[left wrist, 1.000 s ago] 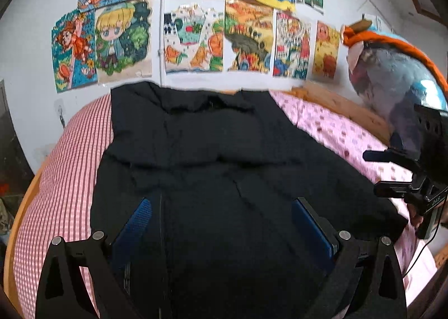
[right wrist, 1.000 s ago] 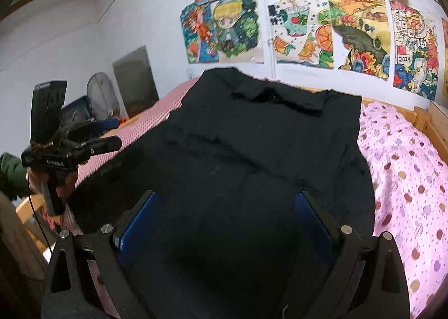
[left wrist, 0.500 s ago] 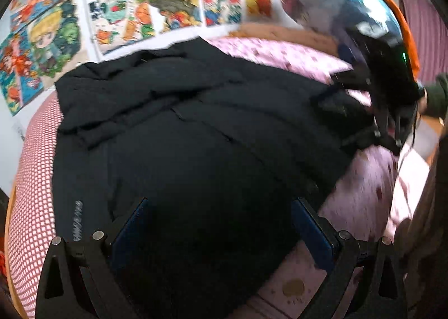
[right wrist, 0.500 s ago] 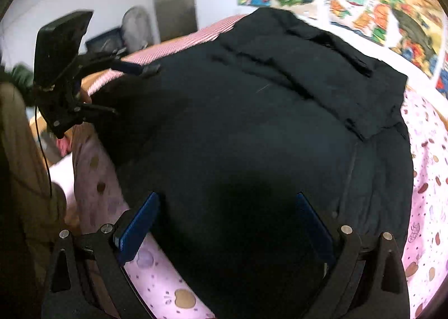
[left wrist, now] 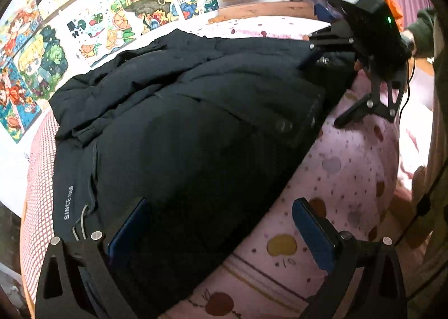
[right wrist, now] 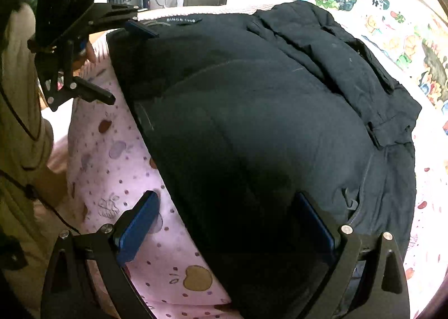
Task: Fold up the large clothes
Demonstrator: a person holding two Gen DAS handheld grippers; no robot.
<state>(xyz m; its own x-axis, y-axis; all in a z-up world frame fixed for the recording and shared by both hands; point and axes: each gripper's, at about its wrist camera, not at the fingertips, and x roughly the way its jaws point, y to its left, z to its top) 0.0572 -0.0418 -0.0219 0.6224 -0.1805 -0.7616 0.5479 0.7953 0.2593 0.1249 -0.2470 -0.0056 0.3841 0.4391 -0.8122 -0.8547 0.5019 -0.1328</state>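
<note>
I hold my left gripper (left wrist: 221,230) and right gripper (right wrist: 226,225) wide open over the near hem of the black puffy coat (left wrist: 182,128), ready to grab both corners and fold it.

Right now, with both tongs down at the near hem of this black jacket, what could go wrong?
1. Each pair of open tongs straddles the hem of the black jacket, one pad over fabric, one over the pink sheet; closing might pinch bedding too.
2. The left tongs and right tongs may catch only the top layer of the puffy jacket.
3. The drawcord could snag.
</note>
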